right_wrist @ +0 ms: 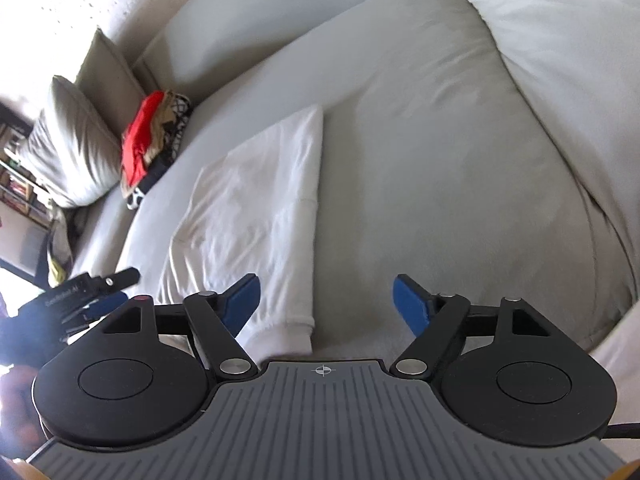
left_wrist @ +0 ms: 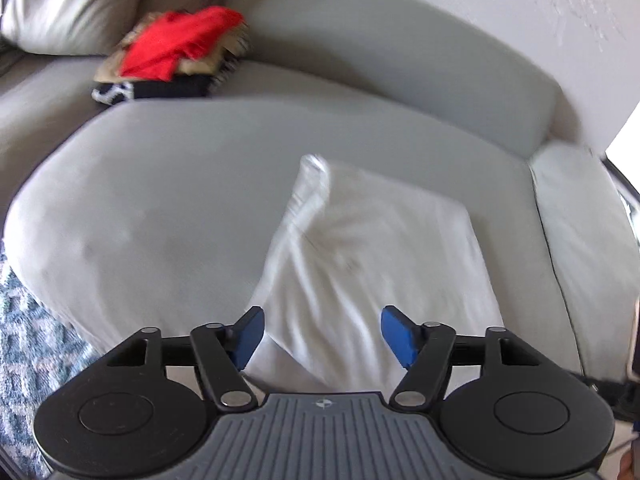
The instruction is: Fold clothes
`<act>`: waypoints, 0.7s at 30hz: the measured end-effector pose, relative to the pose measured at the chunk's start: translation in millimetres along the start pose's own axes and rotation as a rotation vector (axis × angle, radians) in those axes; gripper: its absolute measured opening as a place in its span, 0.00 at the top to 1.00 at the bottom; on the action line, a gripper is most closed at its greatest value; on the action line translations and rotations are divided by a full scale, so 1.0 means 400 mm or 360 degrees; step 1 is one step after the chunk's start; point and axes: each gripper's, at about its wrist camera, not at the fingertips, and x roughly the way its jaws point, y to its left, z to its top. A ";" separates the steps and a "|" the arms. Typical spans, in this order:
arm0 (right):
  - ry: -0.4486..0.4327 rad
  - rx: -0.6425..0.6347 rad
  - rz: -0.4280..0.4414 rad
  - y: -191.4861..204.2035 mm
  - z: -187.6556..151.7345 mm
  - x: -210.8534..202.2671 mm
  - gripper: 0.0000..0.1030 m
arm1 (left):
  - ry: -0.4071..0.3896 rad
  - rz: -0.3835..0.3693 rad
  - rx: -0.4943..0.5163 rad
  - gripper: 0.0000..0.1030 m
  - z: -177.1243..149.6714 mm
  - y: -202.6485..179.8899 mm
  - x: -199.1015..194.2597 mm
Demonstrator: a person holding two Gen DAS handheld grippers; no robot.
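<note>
Nearest in, the left tongs (left_wrist: 322,334) were spread wide, blue pads (left_wrist: 250,336) apart with nothing between them, hovering just above the near end of the white garment (left_wrist: 360,248). Over on the other side, the right tongs (right_wrist: 325,306) were just as wide and just as empty, poised over bare cushion with the hem of that same garment (right_wrist: 256,200) lying under the left pad (right_wrist: 240,304). Down in the lower left of the right wrist view, part of the left tool showed, dark and blurred.

The white garment lay folded into a long strip on the big seat cushion (left_wrist: 140,200) of the pale grey sofa (left_wrist: 400,60), running from the cushion's front edge back toward the backrest, flat, with soft creases across it. One long side looked straight and neat in the right wrist view; the far corner was blurred in the left wrist view.

Further back, at the seam where the seat met the backrest, sat a pile of clothes (left_wrist: 172,56): red on top, tan beneath, something dark with white pattern at the bottom. Well apart from the white garment. Beyond the pile, a pale pillow (right_wrist: 68,144) leaned in the sofa's far corner.
</note>
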 end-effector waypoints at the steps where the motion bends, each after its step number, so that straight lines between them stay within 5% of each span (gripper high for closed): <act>1: 0.0007 0.0004 0.0015 0.000 0.005 0.005 0.24 | -0.0008 0.0001 -0.0029 0.33 0.015 0.018 0.004; 4: 0.0045 0.0052 0.0086 -0.002 0.021 0.035 0.24 | -0.0032 0.0003 -0.0118 0.32 0.059 0.070 0.016; 9: 0.0108 0.0110 0.0180 -0.010 0.043 0.103 0.28 | 0.0128 -0.0158 -0.0215 0.31 0.098 0.128 0.108; 21: 0.0234 0.0281 0.0392 -0.050 0.115 0.232 0.41 | 0.0444 -0.0600 -0.0154 0.26 0.142 0.122 0.275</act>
